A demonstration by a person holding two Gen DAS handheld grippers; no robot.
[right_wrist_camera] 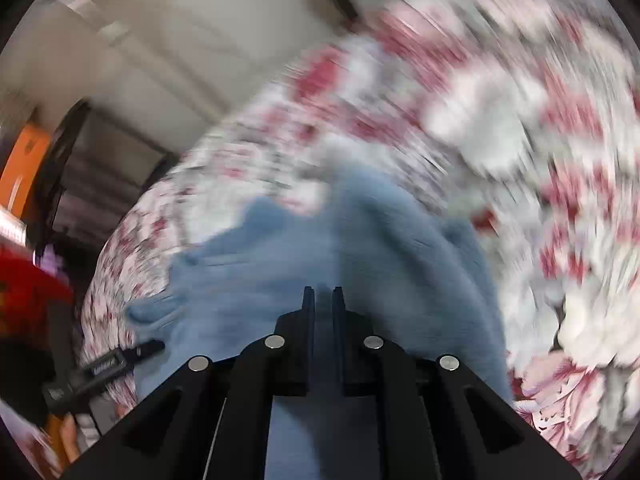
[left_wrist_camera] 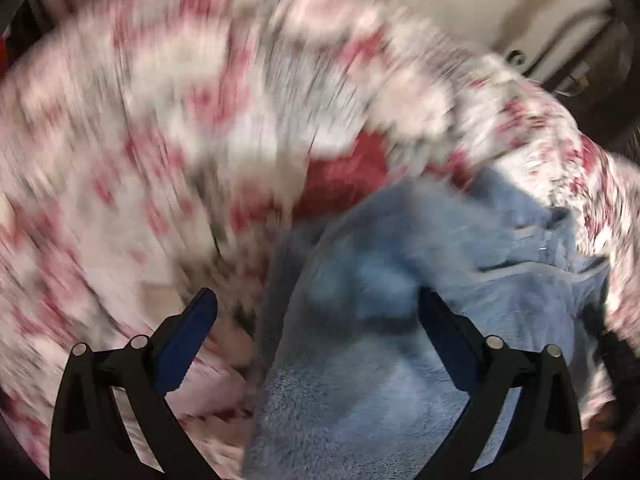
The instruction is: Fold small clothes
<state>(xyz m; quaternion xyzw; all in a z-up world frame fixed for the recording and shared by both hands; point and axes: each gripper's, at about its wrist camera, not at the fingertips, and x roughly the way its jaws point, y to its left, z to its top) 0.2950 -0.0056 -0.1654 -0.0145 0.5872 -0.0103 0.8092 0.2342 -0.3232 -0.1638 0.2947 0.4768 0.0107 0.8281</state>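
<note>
A light blue fleece garment [left_wrist_camera: 360, 380] lies rumpled on a bed cover printed with pink and red flowers [left_wrist_camera: 120, 140]. My left gripper [left_wrist_camera: 316, 294] hangs just over the garment's left part, open wide. Its blue-padded fingers [left_wrist_camera: 188, 336] have nothing pressed between them. In the right wrist view the same blue garment [right_wrist_camera: 260, 280] fills the middle, on the floral cover [right_wrist_camera: 500, 140]. My right gripper [right_wrist_camera: 322, 290] has its jaws nearly together, and blue fleece shows in the narrow slit between them. Both views are blurred.
A red patch of cloth [left_wrist_camera: 344, 176] shows beyond the garment. At the lower left of the right wrist view are a black device [right_wrist_camera: 112, 360] and a person's fingers [right_wrist_camera: 68, 440]. An orange box [right_wrist_camera: 24, 160] and pale cabinets [right_wrist_camera: 160, 40] stand past the bed's edge.
</note>
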